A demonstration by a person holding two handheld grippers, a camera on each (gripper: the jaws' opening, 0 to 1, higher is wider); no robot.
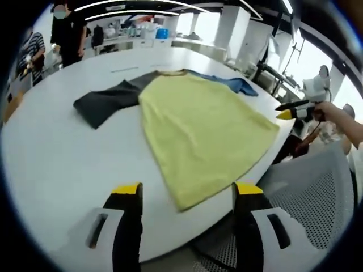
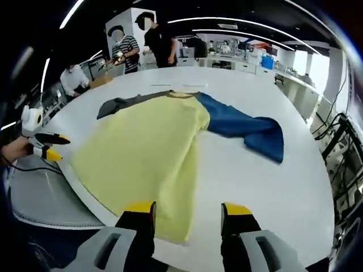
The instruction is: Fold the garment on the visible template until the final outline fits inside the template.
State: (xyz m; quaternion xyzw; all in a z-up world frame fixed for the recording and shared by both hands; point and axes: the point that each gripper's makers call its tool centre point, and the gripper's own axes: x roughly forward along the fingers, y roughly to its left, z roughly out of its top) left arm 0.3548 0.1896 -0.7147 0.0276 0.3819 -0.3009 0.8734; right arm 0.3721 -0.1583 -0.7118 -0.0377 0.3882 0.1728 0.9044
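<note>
Both tongs (image 1: 187,190) (image 2: 187,209) gape wide, empty; yellow garment (image 1: 198,127) lies just beyond them.

A large white round worktop (image 1: 51,170) fills the middle of both views; long strip lights (image 2: 227,20) curve across the dark ceiling at the top; bright windows (image 1: 309,62) stand at the upper right of the left gripper view; desks with boxes (image 2: 249,59) line the far wall; people (image 2: 156,42) stand at the upper left; a grey mesh chair (image 1: 317,198) sits lower right.

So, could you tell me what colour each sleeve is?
One sleeve blue, the other dark grey; right gripper view.
</note>
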